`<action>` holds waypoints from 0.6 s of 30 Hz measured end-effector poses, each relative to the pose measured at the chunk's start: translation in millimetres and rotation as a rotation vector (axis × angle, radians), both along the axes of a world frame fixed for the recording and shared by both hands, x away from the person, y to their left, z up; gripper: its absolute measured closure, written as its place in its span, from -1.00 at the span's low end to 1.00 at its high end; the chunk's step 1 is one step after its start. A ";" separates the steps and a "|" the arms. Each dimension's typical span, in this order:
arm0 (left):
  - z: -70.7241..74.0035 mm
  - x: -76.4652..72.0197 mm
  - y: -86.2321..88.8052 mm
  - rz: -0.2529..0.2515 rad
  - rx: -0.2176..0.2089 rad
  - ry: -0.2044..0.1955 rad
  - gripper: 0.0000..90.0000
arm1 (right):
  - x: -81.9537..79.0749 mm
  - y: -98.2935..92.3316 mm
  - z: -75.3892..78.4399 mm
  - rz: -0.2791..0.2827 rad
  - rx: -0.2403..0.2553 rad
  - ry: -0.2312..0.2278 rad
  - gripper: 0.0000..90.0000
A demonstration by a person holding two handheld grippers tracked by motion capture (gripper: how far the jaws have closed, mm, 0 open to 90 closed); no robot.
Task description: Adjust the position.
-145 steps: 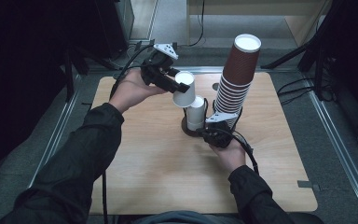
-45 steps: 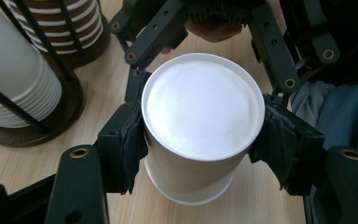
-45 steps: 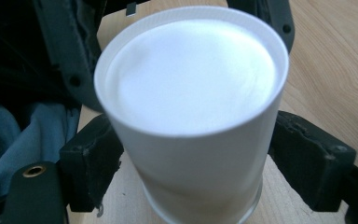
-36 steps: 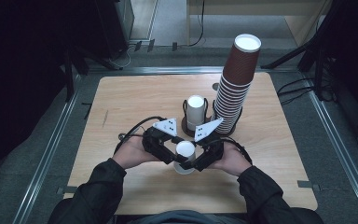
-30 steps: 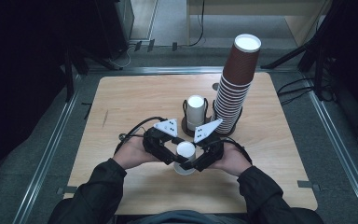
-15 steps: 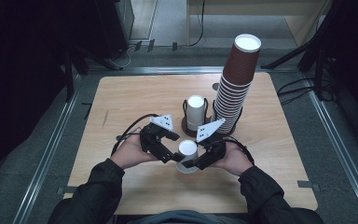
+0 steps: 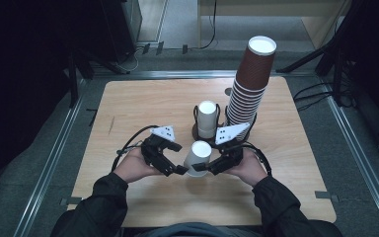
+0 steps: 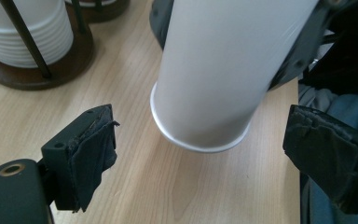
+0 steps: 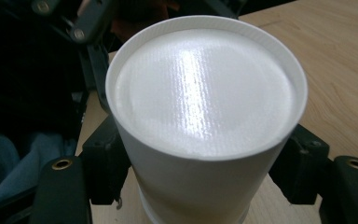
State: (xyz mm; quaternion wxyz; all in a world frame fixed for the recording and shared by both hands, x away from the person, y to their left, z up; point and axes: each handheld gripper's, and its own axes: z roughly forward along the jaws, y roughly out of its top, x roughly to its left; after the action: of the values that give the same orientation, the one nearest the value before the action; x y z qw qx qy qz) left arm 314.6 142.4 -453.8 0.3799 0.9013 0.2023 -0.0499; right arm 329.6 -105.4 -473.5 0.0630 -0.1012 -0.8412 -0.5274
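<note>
At the desk's [image 7: 128,108] six o'clock edge, my right gripper [image 7: 216,165] clamps the inverted white cup [image 7: 197,157]; my left gripper's [image 7: 176,165] fingers, just opening, stand wide beside it.

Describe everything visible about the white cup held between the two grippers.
The white cup is plain, paper-like, upside down and slightly tilted, its recessed base up and rolled rim just above the wooden table. The right gripper clamps its sides. The left gripper, jaws just opened, stands apart from it.
</note>
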 end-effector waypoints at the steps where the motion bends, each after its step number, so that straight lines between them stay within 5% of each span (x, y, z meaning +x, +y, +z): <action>1: 0.0 0.0 0.0 0.000 0.000 0.000 -0.79 | -0.1 -0.2 0.4 0.001 0.012 0.000 -0.34; 6: -8.9 1.4 -5.3 -0.005 -0.023 0.031 -0.79 | -2.0 -0.2 3.0 0.004 0.077 0.001 -0.34; 18: -14.7 -0.4 -18.0 -0.034 -0.006 0.013 -0.79 | -4.8 4.1 2.5 0.003 0.138 0.003 -0.34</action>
State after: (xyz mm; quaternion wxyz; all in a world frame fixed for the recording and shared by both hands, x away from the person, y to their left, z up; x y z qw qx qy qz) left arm 314.2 124.4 -468.5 0.3803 0.9031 0.1893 -0.0629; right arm 324.8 -101.3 -471.1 0.0717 -0.0963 -0.8031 -0.5837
